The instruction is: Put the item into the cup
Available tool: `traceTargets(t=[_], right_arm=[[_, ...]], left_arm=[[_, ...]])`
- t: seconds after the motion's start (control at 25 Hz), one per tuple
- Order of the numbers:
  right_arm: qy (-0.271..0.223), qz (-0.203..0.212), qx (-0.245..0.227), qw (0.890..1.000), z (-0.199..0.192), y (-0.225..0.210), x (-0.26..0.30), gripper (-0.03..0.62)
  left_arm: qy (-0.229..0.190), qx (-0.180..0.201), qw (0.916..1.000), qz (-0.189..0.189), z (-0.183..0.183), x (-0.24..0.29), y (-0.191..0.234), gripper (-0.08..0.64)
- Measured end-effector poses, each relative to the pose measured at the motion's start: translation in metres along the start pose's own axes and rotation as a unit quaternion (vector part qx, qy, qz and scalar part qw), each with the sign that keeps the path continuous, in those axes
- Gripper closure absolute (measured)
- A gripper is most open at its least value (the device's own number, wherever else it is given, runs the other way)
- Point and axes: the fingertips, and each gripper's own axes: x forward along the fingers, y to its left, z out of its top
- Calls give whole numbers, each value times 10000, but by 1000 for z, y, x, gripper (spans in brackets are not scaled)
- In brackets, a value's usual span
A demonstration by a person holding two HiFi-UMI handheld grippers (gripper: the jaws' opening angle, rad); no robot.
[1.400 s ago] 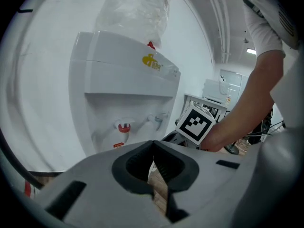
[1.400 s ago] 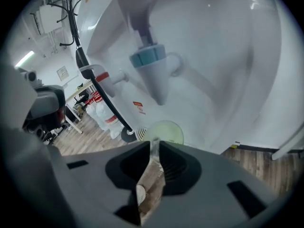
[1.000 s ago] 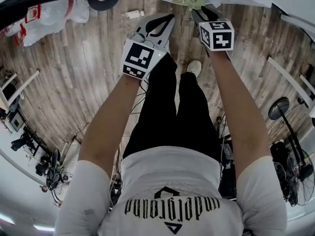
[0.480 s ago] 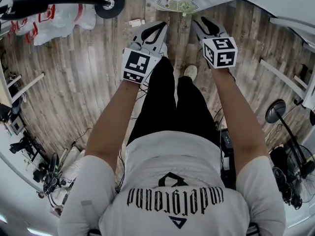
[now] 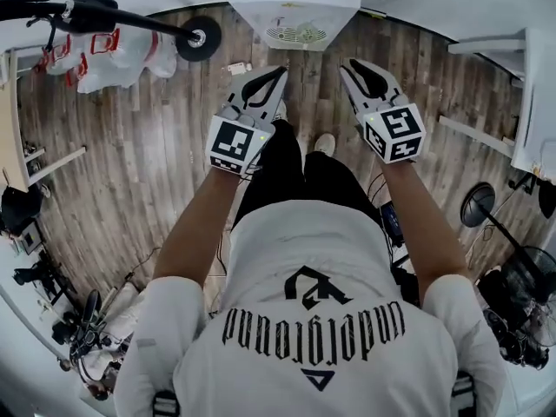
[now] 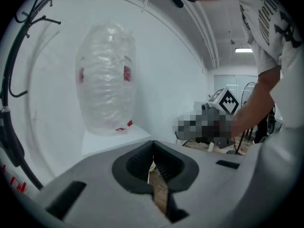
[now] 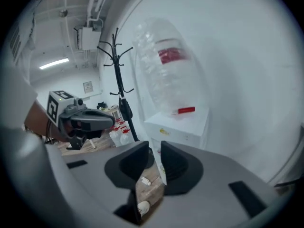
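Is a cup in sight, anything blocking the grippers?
No cup or item shows. The right gripper has just been closing on nothing; the left gripper is shut, empty. Ahead stands only a water dispenser.

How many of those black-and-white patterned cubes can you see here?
2. One cube sits on the left gripper, and the other cube sits on the right gripper. The head view shows no more, though clutter at the room's edges could hide something.
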Motion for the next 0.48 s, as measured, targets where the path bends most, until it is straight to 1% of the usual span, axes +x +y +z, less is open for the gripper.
traceTargets(t=[0.2,0.36,0.48], right_arm=[[-551,164,-394,9976,54,20,-63,529],[-901,229,-662,9935,89,34,-102,552],[-1159,291,-888,9889,109,48,-131,566]], left_arm=[[-417,26,9991,75,55,-26,-29,552],[-757,56,9971,-87,98,-40,-53,551],[-905,48,9958,-150,128,-54,-72,552]])
